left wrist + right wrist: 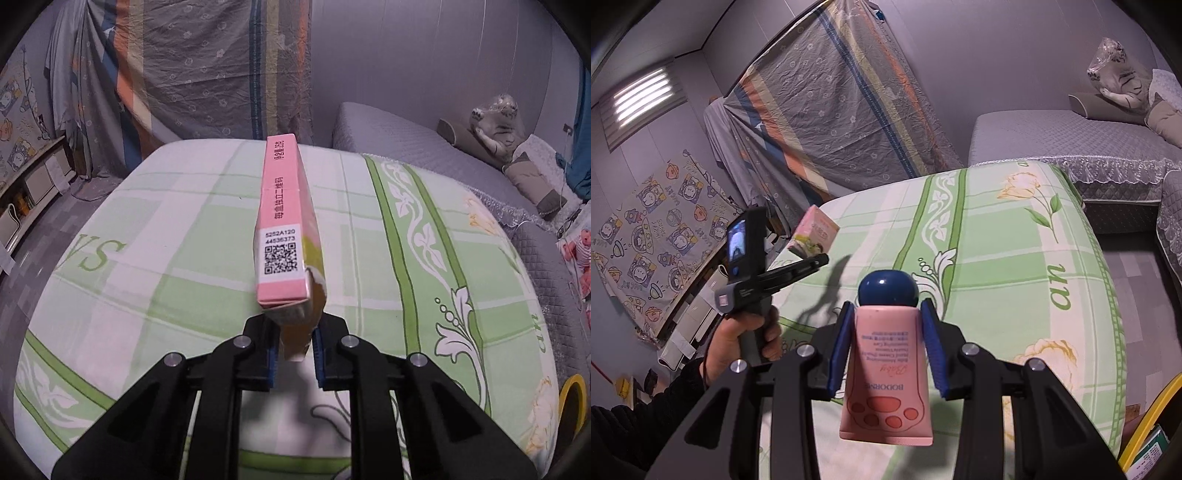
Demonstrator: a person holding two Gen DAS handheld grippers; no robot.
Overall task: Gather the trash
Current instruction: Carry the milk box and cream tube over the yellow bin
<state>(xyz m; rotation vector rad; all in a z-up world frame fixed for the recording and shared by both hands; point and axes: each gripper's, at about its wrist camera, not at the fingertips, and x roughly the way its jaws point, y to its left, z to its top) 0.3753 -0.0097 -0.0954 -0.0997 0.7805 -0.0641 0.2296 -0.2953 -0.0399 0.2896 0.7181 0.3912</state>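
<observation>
In the left wrist view, the left gripper [293, 354] pinches the torn end of a pink box [282, 221] at frame centre, above the green checked bed [147, 258]. In the right wrist view, the right gripper [886, 347] has its blue fingers [839, 347] clamped on a pink tube [886, 369] with a blue cap [888, 290], lower centre.

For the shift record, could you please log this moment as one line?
left gripper: shut on pink box | right gripper: shut on pink tube | both above green bedspread

Home bedrm: bed [1015, 229], quilted sofa [1052, 136], window blind [642, 99].
</observation>
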